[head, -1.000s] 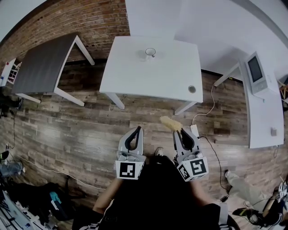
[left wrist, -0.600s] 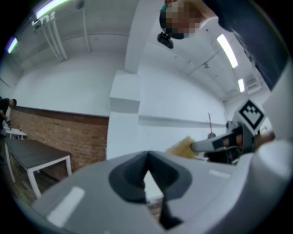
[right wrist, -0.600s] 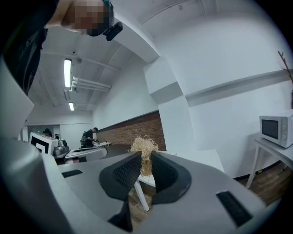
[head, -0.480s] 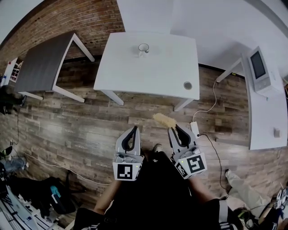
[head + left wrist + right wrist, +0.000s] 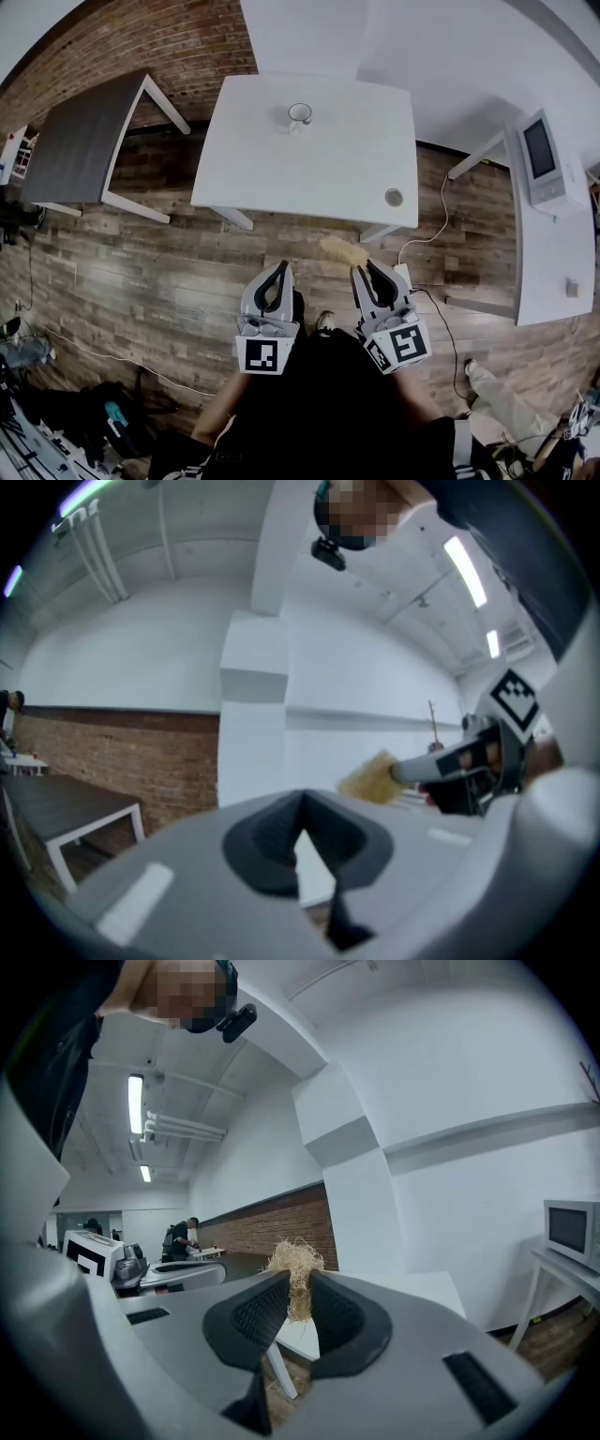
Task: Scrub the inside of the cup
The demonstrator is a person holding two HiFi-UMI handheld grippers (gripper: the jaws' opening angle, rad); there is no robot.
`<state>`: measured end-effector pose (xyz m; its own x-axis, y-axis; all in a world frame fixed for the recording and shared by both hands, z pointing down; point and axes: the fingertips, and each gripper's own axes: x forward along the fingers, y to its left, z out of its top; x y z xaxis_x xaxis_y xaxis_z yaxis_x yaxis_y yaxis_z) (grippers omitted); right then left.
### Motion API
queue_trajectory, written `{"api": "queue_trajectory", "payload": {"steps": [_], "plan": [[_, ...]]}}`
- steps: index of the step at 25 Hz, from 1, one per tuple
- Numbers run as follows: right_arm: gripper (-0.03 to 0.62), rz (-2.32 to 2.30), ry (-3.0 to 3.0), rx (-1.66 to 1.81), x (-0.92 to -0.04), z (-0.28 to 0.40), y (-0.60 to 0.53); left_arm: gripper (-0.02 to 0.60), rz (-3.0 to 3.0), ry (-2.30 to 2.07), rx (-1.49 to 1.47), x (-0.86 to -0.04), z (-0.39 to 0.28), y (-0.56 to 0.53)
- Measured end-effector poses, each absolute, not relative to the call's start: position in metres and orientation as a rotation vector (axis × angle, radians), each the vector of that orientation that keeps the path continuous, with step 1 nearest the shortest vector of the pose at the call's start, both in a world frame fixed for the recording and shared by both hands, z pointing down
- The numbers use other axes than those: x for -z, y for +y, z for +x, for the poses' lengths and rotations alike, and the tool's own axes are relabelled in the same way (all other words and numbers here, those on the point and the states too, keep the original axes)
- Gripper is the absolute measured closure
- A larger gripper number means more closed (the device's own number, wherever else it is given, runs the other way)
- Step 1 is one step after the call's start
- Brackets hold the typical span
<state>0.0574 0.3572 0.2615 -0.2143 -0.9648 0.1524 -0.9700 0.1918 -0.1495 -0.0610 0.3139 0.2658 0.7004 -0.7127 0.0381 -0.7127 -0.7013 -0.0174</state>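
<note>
A small white cup point(image 5: 299, 114) stands near the far edge of the white table point(image 5: 319, 159), well ahead of both grippers. Over the wooden floor in front of the table, my right gripper point(image 5: 362, 270) is shut on a straw-coloured scrubber point(image 5: 343, 251) whose tuft sticks out past the tips. In the right gripper view the scrubber point(image 5: 295, 1274) is pinched between the dark pads of the right gripper point(image 5: 298, 1296). My left gripper point(image 5: 279, 271) is held beside it, shut with nothing in it. The left gripper view shows the left gripper point(image 5: 302, 806) closed, with the scrubber point(image 5: 370, 778) off to the right.
A small round object point(image 5: 394, 197) lies near the table's front right corner. A dark grey table point(image 5: 84, 141) stands to the left. At the right, a white counter point(image 5: 548, 253) carries a microwave point(image 5: 544, 155). A power strip and cable point(image 5: 405, 272) lie on the floor.
The person has stepped closer to the table, which now lies lower and nearer in the head view. Both grippers came forward with them, jaws unchanged.
</note>
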Motion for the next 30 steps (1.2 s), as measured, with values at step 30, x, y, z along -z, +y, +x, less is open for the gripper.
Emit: {"api": "queue_trajectory", "payload": {"steps": [30], "plan": [[0.539, 1.909, -2.39, -0.388, -0.276, 0.107, 0.12, 0.578, -2.862, 1.063, 0.252, -0.298, 0.003, 0.082]]}}
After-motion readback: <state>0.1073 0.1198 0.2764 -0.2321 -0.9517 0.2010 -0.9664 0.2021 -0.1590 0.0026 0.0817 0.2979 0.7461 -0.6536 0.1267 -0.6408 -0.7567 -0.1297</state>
